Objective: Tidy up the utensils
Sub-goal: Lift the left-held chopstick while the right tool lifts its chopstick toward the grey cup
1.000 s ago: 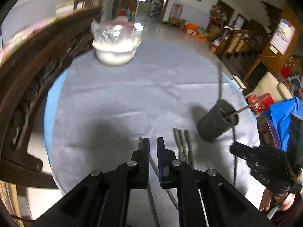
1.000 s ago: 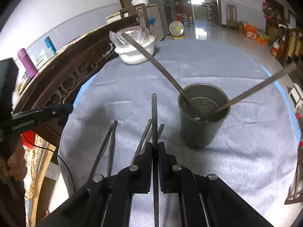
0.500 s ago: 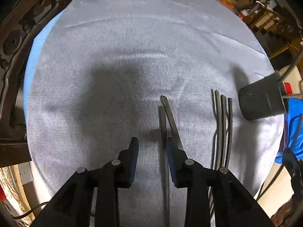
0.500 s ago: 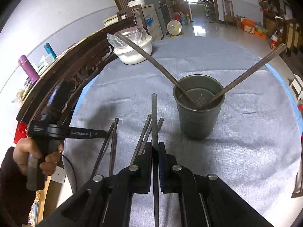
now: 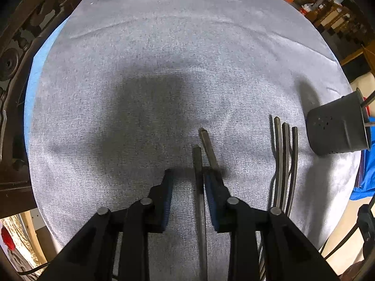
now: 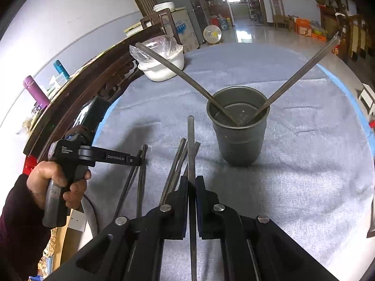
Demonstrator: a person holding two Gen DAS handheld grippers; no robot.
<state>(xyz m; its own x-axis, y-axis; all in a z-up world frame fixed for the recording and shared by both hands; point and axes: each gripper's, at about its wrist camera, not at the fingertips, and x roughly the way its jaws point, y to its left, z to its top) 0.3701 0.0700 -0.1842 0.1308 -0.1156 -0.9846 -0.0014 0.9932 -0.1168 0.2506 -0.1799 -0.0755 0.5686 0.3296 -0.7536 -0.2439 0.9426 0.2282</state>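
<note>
Left gripper (image 5: 187,178) fingers wide, straddling chopstick (image 5: 199,175) on surface; right gripper (image 6: 191,182) fingers clamping chopstick (image 6: 191,145) near cup (image 6: 239,126)

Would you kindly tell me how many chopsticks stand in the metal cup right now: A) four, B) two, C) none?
B: the right wrist view shows two chopsticks leaning in opposite directions out of the metal cup, their tips meeting at its bottom.

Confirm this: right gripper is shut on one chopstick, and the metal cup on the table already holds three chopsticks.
Not quite. The right wrist view shows the metal cup holding two chopsticks, crossed, not three. The rest stands: the right gripper is shut on one chopstick.
</note>
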